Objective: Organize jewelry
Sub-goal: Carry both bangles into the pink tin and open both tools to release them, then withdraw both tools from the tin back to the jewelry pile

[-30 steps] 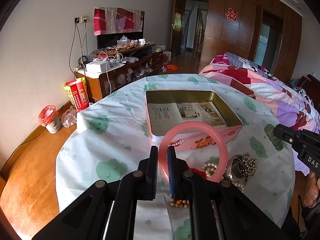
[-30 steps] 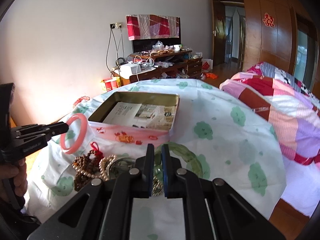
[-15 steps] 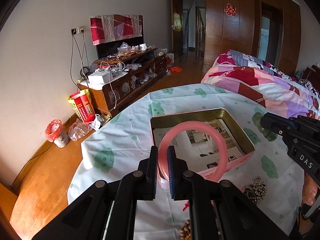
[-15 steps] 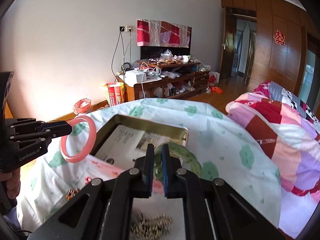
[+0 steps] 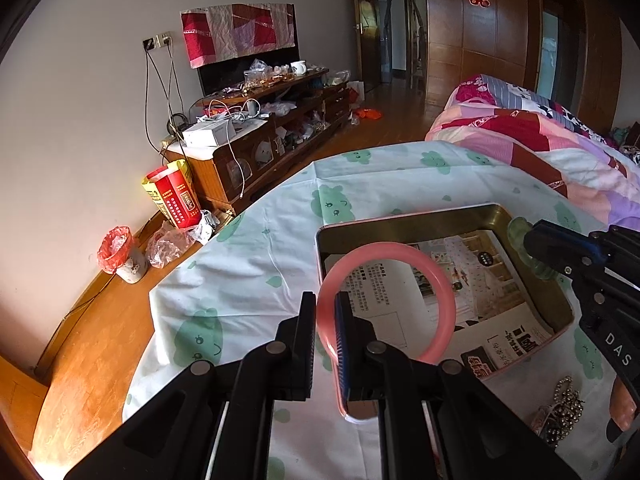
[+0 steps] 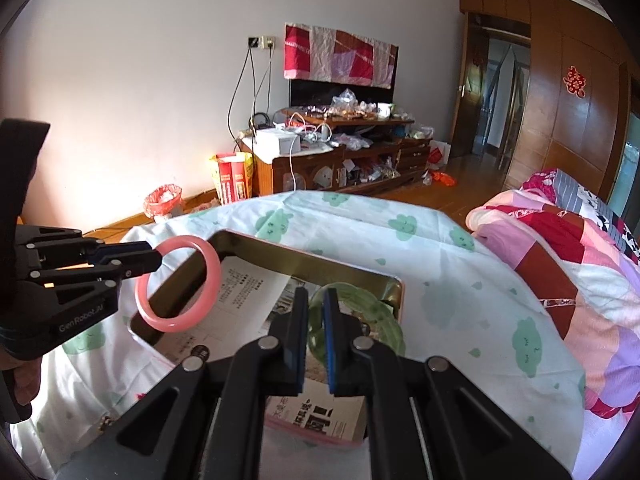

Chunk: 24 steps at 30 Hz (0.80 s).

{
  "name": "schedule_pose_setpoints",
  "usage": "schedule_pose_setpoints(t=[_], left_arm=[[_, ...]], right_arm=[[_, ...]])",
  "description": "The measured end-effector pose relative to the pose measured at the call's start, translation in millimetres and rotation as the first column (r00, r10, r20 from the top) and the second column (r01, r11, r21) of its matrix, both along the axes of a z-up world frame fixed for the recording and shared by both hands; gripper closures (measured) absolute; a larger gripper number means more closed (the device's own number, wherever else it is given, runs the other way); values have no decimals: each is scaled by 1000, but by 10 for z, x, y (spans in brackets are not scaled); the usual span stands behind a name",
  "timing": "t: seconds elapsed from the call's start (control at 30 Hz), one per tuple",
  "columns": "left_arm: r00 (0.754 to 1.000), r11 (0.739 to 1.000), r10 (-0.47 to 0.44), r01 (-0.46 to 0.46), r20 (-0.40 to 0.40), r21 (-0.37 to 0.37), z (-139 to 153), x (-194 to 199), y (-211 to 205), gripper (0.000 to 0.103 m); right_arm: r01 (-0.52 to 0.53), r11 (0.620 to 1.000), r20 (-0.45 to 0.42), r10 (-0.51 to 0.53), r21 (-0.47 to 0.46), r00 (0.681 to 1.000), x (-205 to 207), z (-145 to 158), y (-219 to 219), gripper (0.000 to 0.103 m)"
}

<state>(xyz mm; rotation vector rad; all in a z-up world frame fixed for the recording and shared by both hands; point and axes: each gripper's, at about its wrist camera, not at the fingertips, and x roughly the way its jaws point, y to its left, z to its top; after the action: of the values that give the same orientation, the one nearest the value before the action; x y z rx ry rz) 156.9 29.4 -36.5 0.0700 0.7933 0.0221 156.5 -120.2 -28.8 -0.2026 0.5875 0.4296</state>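
Far left, against the wall: a small bin lined with a red bag (image 5: 116, 254), then a red and yellow carton (image 5: 172, 192), then the cluttered TV cabinet (image 5: 264, 136). None of it touches the table.

Your left gripper (image 5: 325, 312) is clamped on the pink bangle (image 5: 386, 300) — jaws nearly together, pinching the near left part of the ring. The bangle stands upright on edge, held in the air over the left half of the tin (image 5: 400, 226). In the right wrist view the same bangle (image 6: 178, 284) hangs over the tin's left corner, clear of the rim as far as you can see.

The tin sits on the cloud-print tablecloth (image 5: 280, 248), open, gold inside, pink on the outer wall. A printed leaflet (image 5: 472, 284) lies flat on its floor.

Your right gripper (image 6: 316, 312) is closed on the green bangle (image 6: 384, 320), gripping its left arc. The ring tilts out to the right, over the tin's far right corner. From the left wrist view only a bit of green shows at those fingertips (image 5: 536, 240), above the tin's right wall.

Bottom right, on the cloth just outside the tin: a heap of beaded jewelry (image 5: 560, 408), partly hidden. Beyond the table — a bed with a patchwork quilt (image 6: 568, 240).
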Motion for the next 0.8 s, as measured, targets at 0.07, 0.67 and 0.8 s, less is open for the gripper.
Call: schedule_pose_setpoints(t=[0.07,0.67,0.8], left_arm=[[1000,1000,2,-2,-6,5,-29,36,-13,94],[999,1000,5,-6,39,26,-1,-225,-25,35],[999,999,33,-33,22,-6,-21,-435,58,35]], right_arm=[[-4,1000,-4,4,-4,1000,40,-36,17,94],[89,995,-61,-87,43,994,-42,-172,-240,63],[143,989,-82,-139,41,987,-252,-214,-417,63]])
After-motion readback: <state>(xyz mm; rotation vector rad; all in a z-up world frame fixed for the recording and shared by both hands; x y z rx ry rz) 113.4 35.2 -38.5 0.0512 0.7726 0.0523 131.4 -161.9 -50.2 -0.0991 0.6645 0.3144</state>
